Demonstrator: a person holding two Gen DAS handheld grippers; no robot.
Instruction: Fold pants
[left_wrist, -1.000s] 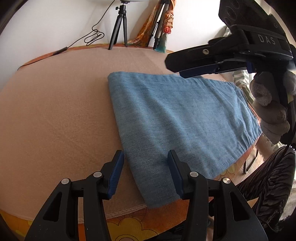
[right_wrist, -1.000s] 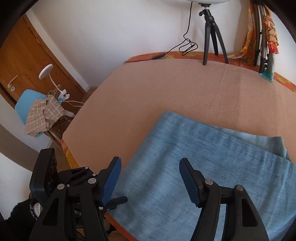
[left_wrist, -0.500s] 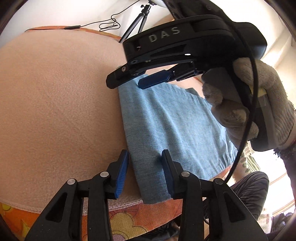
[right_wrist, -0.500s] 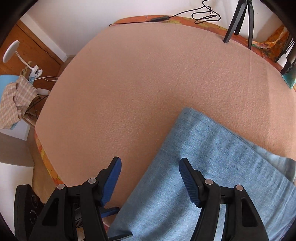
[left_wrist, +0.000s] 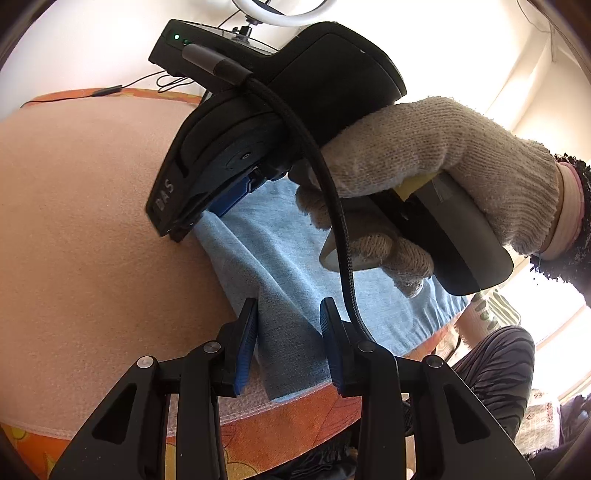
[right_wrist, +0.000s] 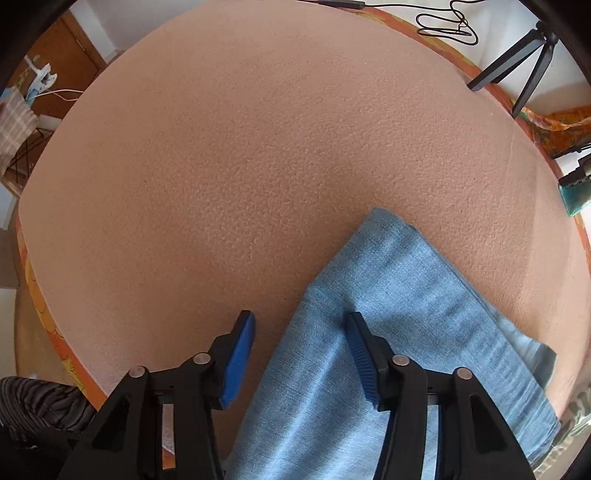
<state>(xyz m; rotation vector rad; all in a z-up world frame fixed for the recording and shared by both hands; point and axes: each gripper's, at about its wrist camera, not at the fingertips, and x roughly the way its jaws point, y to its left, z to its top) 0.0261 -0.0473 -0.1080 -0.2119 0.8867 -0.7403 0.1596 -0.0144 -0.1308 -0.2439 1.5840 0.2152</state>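
Note:
The folded light-blue denim pants (left_wrist: 280, 273) lie on the peach blanket; they also show in the right wrist view (right_wrist: 399, 317). My left gripper (left_wrist: 288, 328) is open, its jaws straddling the pants' left edge near the near corner. My right gripper (right_wrist: 301, 339) is open, low over the far corner of the same edge, one finger over cloth and one over blanket. In the left wrist view the right gripper's body (left_wrist: 207, 192) and gloved hand (left_wrist: 424, 177) hide the far part of the pants.
The peach blanket (right_wrist: 229, 155) covers the table, with an orange patterned cloth (left_wrist: 288, 432) at its front edge. A black tripod (right_wrist: 517, 70) and a cable (right_wrist: 447, 26) stand at the far edge. A chair with checked cloth (right_wrist: 14, 118) is off to the left.
Both grippers have dropped closer to the pants' left edge. The right gripper moved down over the far corner and now fills much of the left wrist view. The left jaws narrowed a little.

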